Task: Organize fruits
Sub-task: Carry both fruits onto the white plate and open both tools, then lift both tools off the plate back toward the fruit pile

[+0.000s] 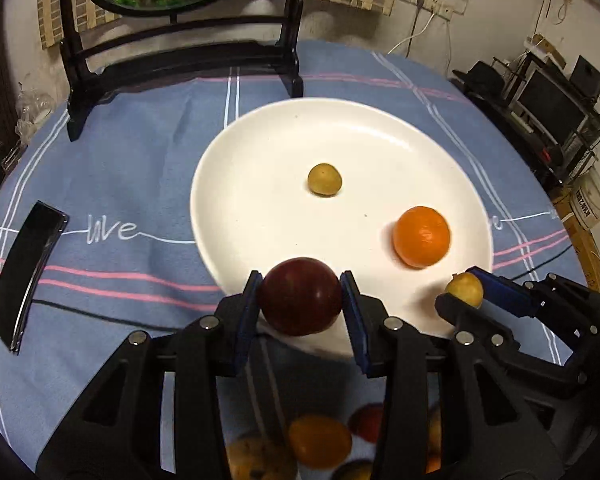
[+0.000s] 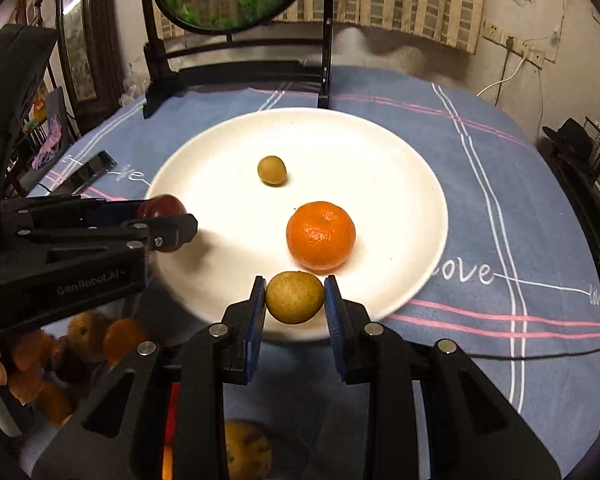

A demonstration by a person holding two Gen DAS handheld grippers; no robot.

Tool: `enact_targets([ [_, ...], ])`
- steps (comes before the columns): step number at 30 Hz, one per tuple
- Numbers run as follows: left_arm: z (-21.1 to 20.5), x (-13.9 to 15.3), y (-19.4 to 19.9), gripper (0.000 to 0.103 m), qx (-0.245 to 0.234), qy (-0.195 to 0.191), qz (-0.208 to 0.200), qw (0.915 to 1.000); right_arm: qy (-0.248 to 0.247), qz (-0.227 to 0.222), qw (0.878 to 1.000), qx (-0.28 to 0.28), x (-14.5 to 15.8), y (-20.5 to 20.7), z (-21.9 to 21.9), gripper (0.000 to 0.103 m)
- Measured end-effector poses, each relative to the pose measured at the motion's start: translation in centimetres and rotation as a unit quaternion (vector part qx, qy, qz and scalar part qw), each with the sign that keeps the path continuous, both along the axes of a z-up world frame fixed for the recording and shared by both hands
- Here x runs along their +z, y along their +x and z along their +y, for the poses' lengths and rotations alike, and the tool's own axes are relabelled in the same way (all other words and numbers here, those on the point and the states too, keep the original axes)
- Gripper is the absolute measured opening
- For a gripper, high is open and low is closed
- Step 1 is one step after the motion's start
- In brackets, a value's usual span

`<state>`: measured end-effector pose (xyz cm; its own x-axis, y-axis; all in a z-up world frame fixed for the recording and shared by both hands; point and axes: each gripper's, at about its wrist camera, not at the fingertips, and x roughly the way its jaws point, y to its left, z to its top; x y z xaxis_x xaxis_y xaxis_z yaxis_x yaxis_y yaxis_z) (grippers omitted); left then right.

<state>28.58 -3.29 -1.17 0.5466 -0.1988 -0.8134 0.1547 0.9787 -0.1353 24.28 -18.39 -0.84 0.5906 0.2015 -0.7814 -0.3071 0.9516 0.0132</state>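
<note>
A white plate (image 1: pixel 260 160) (image 2: pixel 380 160) lies on the blue tablecloth. On it are a small yellow-green fruit (image 1: pixel 324 179) (image 2: pixel 272 171) and an orange (image 1: pixel 421 237) (image 2: pixel 321 235). My left gripper (image 1: pixel 300 300) (image 2: pixel 168 224) is shut on a dark red plum (image 1: pixel 300 297) (image 2: pixel 162 206) above the plate's near rim. My right gripper (image 2: pixel 295 298) (image 1: pixel 462 286) is shut on a second yellow-green fruit (image 2: pixel 295 297) (image 1: pixel 465 289), also over the near rim, right of the left gripper.
Several loose fruits (image 1: pixel 320 442) (image 2: pixel 88 336) lie on the cloth below the grippers. A black phone (image 1: pixel 24 272) (image 2: pixel 90 168) lies left of the plate. A dark wooden stand (image 1: pixel 180 56) (image 2: pixel 236 68) with a round fish picture stands behind the plate.
</note>
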Motion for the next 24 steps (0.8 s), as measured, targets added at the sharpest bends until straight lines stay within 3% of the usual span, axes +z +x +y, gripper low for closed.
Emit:
enact_targets([
  [5,-0.6,-0.7,1.5,0.043,0.001,-0.001,0.002,1.0000,-0.012,0.009,1.000,-0.006,-0.8,2.2,0.3,0.030],
  [6,-0.8,-0.6,1.7,0.046,0.002,0.001,-0.002,1.0000,-0.018,0.002,1.000,-0.008,-0.8,2.6,0.3,0.030],
  [8,-0.9,0.2,1.7,0.066,0.007,0.001,-0.016,0.9998,-0.023,-0.012,1.000,-0.014,-0.7,3.2,0.1,0.032],
  [11,-0.8,1.9,0.7,0.072,0.004,0.001,-0.047,0.9989,-0.021,0.000,0.999,-0.027,-0.6,3.5,-0.6,0.040],
  [16,-0.6,2.9,-1.4,0.072,-0.005,0.027,-0.059,0.9979,0.012,0.002,0.999,-0.042,0.6,1.4,-2.3,0.041],
  [21,0.7,3.3,-4.7,0.073,-0.002,0.017,-0.050,0.9986,0.030,-0.006,0.998,-0.055,1.7,-2.0,-4.5,0.041],
  [22,1.0,3.4,-5.4,0.078,-0.001,0.016,-0.052,0.9985,0.032,-0.008,0.998,-0.057,1.8,-2.6,-4.8,0.044],
  [23,1.4,3.6,-6.4,0.084,0.000,0.017,-0.056,0.9983,0.038,-0.011,0.997,-0.063,1.9,-3.7,-5.4,0.061],
  [24,1.6,3.8,-7.2,0.084,0.002,0.018,-0.061,0.9980,0.045,-0.018,0.996,-0.069,2.1,-4.4,-5.7,0.063],
])
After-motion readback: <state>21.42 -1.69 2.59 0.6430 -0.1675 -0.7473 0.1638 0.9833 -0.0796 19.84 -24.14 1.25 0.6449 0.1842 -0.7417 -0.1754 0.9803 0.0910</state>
